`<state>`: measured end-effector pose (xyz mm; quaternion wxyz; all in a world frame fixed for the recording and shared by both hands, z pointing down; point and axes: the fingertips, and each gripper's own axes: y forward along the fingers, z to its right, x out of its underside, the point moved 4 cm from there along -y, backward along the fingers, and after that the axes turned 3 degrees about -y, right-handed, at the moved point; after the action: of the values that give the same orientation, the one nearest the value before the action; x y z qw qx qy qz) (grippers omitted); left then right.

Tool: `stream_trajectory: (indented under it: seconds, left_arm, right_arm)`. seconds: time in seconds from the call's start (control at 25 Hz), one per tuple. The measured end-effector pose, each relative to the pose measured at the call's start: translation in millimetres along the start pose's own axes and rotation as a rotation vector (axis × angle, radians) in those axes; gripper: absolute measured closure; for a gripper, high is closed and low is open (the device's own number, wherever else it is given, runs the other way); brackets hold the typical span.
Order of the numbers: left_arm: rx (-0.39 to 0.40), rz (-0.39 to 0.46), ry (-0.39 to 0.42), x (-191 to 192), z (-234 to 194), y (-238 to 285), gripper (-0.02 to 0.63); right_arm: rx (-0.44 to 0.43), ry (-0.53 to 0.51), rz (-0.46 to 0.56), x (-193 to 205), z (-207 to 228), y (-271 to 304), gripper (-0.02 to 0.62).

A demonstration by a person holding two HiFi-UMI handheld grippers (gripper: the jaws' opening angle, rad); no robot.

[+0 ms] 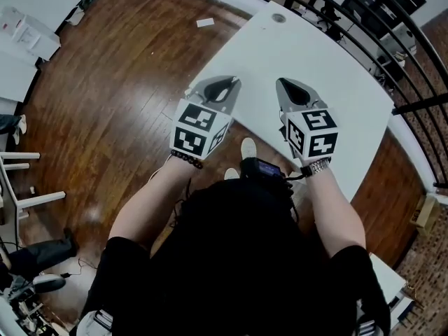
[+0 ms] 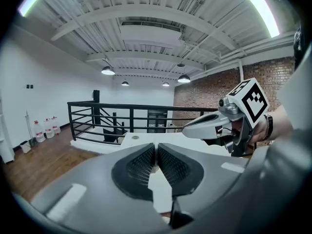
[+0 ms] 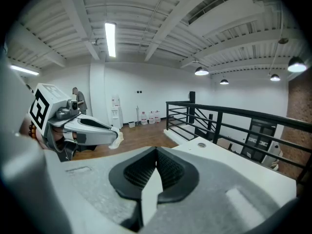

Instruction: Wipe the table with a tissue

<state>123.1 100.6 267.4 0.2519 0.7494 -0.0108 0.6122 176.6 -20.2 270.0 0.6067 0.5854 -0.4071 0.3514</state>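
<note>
As the left gripper pinches it, the tissue hangs downward.

Smooth matt white table top, glossy brown wood-plank floor, black painted metal railing at upper right, rough red brick wall, left gripper and right gripper in matt grey plastic, 2 black ribbed rubbery pads each, soft crumpled paper tissue.

Loft office: brick wall, railing

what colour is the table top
Plain white. The table shows best in the head view.
</note>
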Motion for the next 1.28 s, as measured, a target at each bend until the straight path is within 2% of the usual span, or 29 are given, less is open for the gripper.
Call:
stream_trajectory:
  seconds: [0.36, 0.6, 0.8, 1.04, 1.28]
  left_arm:
    - [0.029, -0.063, 0.024, 5.8, -23.0, 27.8, 0.571]
    - [0.072, -0.11, 0.023, 7.0, -56.7, 69.6, 0.571]
    - [0.126, -0.207, 0.021, 16.0, -90.4, 102.4, 0.571]
    - [0.187, -0.283, 0.046, 22.8, -120.7, 139.5, 0.571]
    - [0.189, -0.307, 0.07, 7.5, -155.0, 151.9, 0.571]
  right_arm:
    - [0.018, 0.08, 0.024, 6.3, 13.1, 22.0, 0.603]
    - [0.049, 0.076, 0.02, 3.5, 27.9, 59.2, 0.603]
    - [0.065, 0.124, -0.024, 12.9, 33.7, 96.1, 0.603]
    - [0.086, 0.196, -0.064, 33.1, 39.6, 137.3, 0.603]
    - [0.123, 0.262, -0.086, 36.1, 45.8, 154.9, 0.603]
